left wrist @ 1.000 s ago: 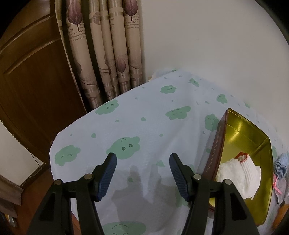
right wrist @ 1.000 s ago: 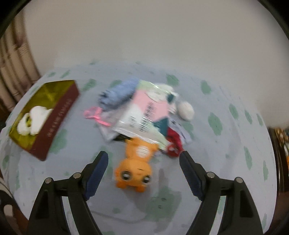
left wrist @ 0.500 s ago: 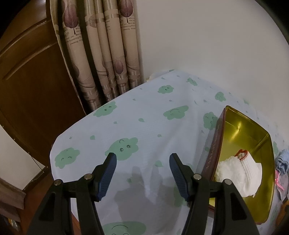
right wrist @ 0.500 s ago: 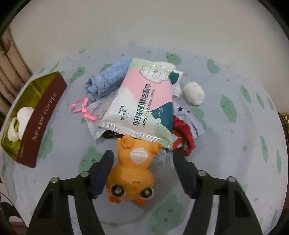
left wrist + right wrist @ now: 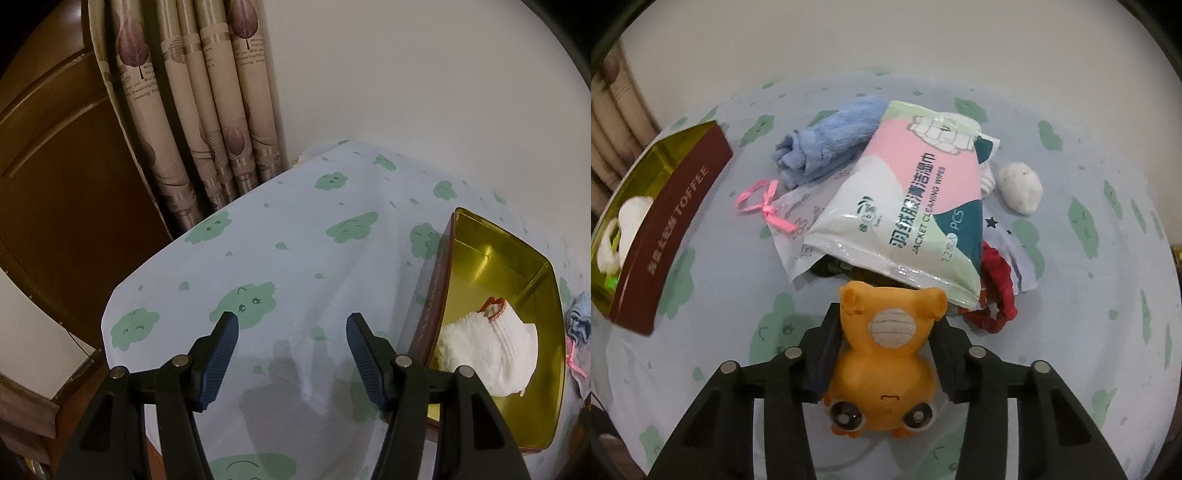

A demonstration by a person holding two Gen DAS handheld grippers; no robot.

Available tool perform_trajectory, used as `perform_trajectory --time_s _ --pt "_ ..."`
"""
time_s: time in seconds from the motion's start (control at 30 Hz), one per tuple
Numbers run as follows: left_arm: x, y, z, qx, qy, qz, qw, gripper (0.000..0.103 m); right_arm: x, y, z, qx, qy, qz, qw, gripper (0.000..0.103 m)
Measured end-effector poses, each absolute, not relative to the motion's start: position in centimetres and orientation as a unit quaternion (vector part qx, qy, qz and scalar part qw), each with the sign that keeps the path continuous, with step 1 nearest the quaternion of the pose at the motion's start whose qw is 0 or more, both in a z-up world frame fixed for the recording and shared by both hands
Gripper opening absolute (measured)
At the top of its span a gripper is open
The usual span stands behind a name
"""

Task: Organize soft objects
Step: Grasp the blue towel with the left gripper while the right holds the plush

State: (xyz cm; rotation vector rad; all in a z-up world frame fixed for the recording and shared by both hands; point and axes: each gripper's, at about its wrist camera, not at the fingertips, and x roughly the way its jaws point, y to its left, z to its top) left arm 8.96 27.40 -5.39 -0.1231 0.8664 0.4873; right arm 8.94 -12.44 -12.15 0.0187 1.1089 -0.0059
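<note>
With only 1 white knitted sock (image 5: 487, 350) in the gold toffee tin (image 5: 517, 258), the right tongs (image 5: 884, 332) have just been closing onto the orange plush toy (image 5: 882, 362) between them, the left tongs (image 5: 291, 328) gape empty, and the pile beyond awaits.

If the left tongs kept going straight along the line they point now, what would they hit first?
Most likely the cloud-print tablecloth: the open left tongs hold nothing and aim at bare cloth. The gold tin sits off to the side, though depth is unclear.

Orange toy (image 5: 882, 365), blue towel (image 5: 827, 147), green-clouded pale cloth (image 5: 295, 258)
</note>
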Motion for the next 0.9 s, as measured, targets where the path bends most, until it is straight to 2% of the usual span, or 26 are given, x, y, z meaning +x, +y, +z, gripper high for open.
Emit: perform_trajectory --time_s 0.7,0.9 --pt "8.9 25.4 -4.7 -0.034 0.394 0.214 0.893 0.062 5.3 -22.1 -12.0 0.008 0.454 -0.099 0.886 0.038" --pt "8.8 22.4 -3.3 0.000 0.377 0.182 0.908 0.062 5.9 -25.9 -12.6 0.037 0.429 -0.121 0.894 0.038"
